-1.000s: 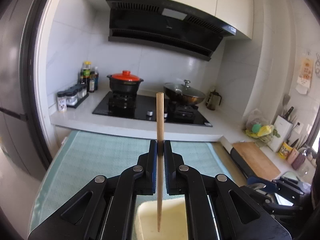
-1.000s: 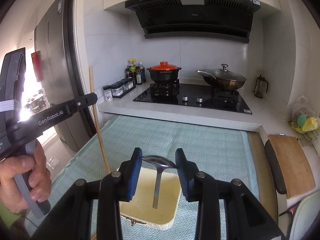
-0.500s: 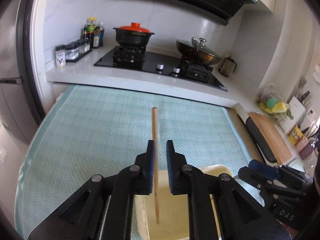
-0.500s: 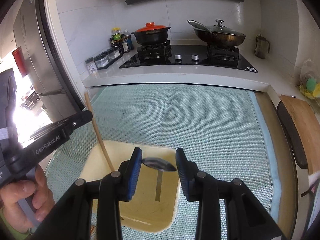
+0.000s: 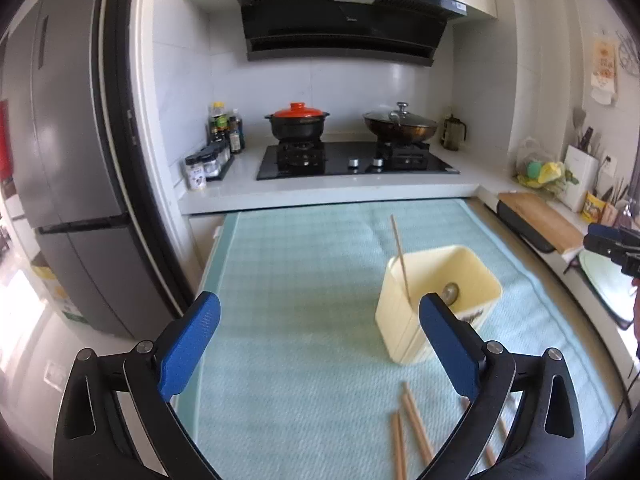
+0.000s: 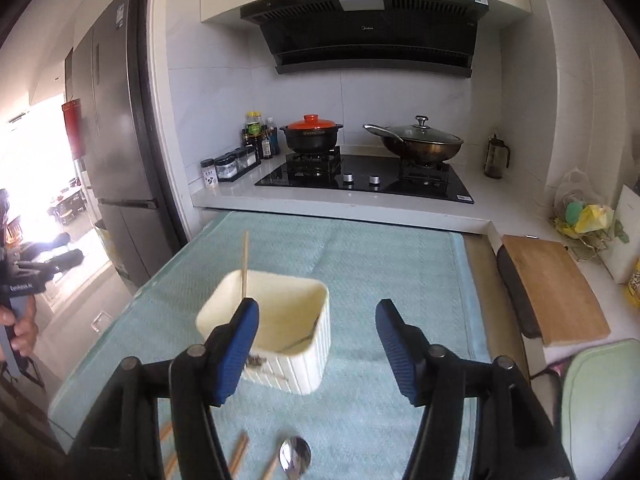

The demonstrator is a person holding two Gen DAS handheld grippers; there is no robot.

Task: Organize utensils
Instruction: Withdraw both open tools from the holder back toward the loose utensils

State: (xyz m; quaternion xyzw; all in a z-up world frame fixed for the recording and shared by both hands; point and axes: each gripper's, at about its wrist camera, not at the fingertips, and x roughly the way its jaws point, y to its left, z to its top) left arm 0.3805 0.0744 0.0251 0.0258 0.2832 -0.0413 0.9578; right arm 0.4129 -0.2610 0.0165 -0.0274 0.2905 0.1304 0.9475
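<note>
Chopstick [image 5: 400, 258] leans on holder [image 5: 436, 304] rim; left gripper [image 5: 316, 344], right gripper [image 6: 316, 354] wide open, empty.

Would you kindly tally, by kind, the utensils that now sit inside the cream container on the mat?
Wooden chopstick: 1
Metal spoon: 1
Total: 2 utensils in the cream container

Bright daylight blows out the doorway at far left; fisheye bending and dark vignetting crowd every edge.
</note>
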